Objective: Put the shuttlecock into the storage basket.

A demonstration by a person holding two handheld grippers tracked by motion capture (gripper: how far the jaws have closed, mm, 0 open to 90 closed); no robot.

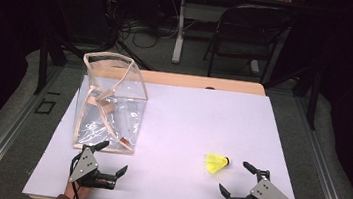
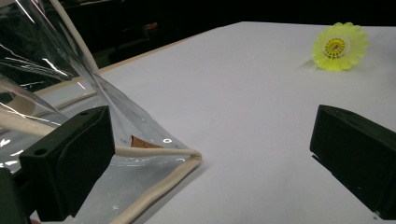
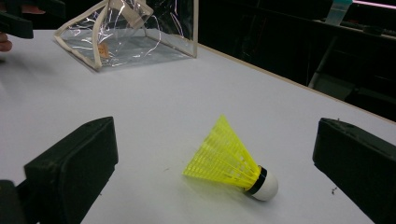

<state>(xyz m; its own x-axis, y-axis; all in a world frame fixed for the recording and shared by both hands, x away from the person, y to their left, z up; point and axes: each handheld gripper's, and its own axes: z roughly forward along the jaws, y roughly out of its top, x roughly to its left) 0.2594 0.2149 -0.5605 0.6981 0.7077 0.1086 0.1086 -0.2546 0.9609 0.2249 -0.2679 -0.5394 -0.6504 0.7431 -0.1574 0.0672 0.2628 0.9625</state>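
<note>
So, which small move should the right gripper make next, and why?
Probably ease the right gripper forward around the yellow shuttlecock: its jaws stand open, and the shuttlecock lies on its side just ahead between them, untouched.

Yellow shuttlecock (image 1: 217, 163) lying on its side, white cork end right, clear bag (image 1: 110, 102) upright, open-topped, well apart

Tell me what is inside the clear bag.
Inside the clear bag hang its own beige straps, with a small brown tag near the bottom. Glare hides parts of the floor.
</note>
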